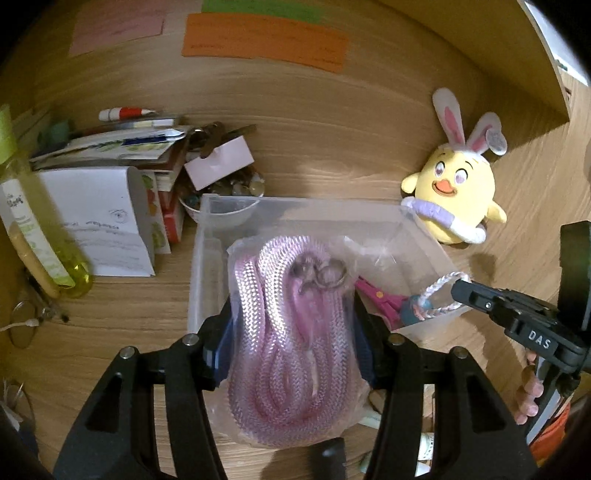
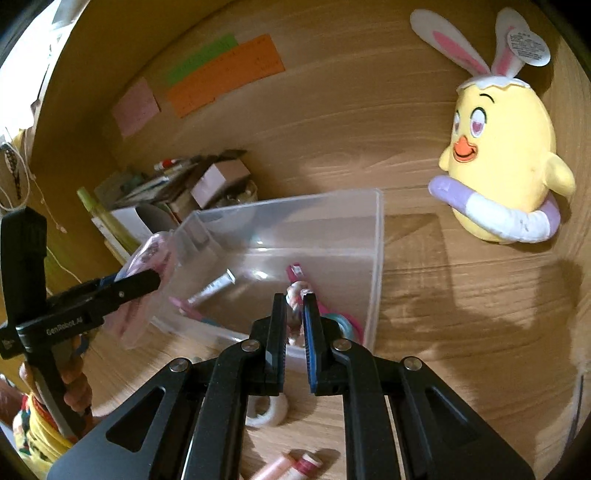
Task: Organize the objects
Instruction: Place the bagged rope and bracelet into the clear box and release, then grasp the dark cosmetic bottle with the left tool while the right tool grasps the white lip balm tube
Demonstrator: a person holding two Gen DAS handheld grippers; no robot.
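Here the left gripper [image 1: 291, 332] clamps the bagged pink rope [image 1: 291, 343] above the clear bin [image 1: 207, 236], while the right gripper [image 2: 294, 325], nearly closed, seemingly pinches a braided cord [image 2: 297, 290]; both need lowering in.

Pink braided rope [image 1: 291, 354]; yellow plush chick [image 2: 506, 166]; orange paper [image 1: 266, 40].

A yellow chick toy [image 1: 456, 188] with rabbit ears sits far right on the wooden desk [image 1: 332, 147]. Far left lies a heap of papers [image 1: 110, 147], with what may be keys [image 1: 212, 138]. Orange [image 1: 264, 40] and pink notes [image 1: 118, 26] lie beyond.
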